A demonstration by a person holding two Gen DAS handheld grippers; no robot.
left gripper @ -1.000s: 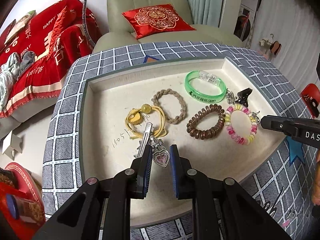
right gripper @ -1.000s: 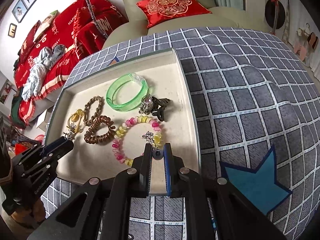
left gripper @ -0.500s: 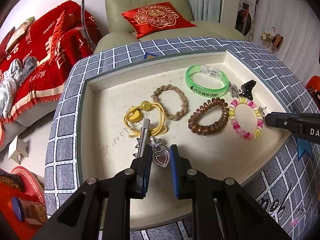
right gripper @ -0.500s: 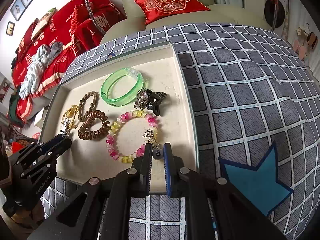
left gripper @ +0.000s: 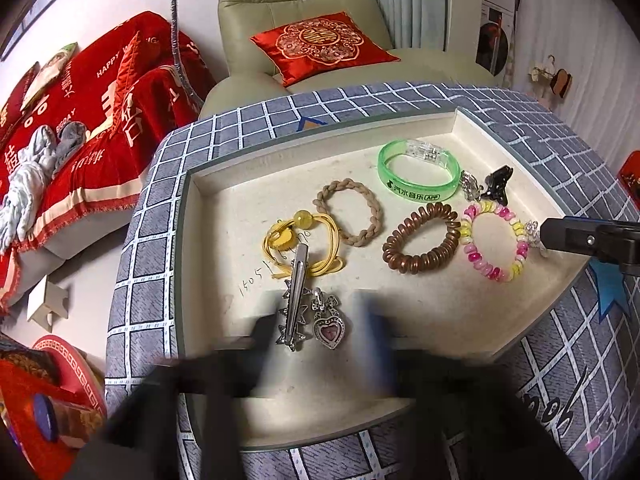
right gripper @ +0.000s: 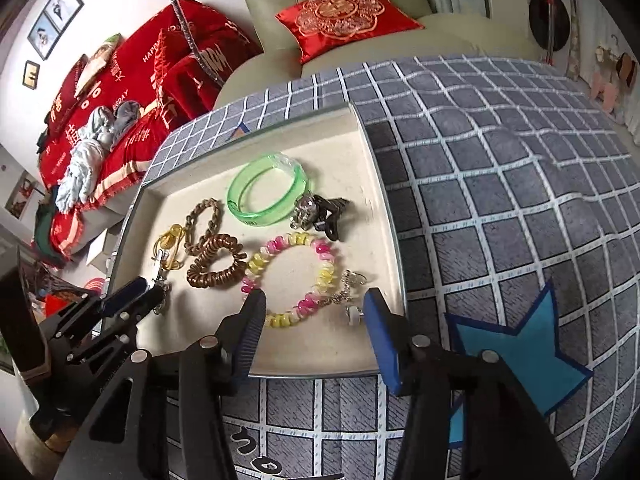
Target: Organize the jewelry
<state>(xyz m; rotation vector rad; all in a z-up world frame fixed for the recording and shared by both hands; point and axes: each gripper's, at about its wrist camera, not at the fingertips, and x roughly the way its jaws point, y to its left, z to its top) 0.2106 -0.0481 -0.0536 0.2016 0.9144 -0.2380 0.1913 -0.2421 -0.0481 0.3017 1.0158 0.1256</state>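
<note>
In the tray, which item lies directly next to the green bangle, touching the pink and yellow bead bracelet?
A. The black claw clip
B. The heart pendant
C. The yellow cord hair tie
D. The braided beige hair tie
A: the black claw clip sits just right of the green bangle and meets the top of the bead bracelet; the other three lie farther left in the tray.

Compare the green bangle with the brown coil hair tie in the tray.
The green bangle is smooth, translucent and carries printed lettering plus a clear block on its rim; the brown coil hair tie is opaque, ridged like a spiral cord and unmarked. The bangle lies toward the tray's far wall, while the coil hair tie lies nearer, beside the pink and yellow bead bracelet. Both are closed rings lying flat, untouched by either gripper.
</note>
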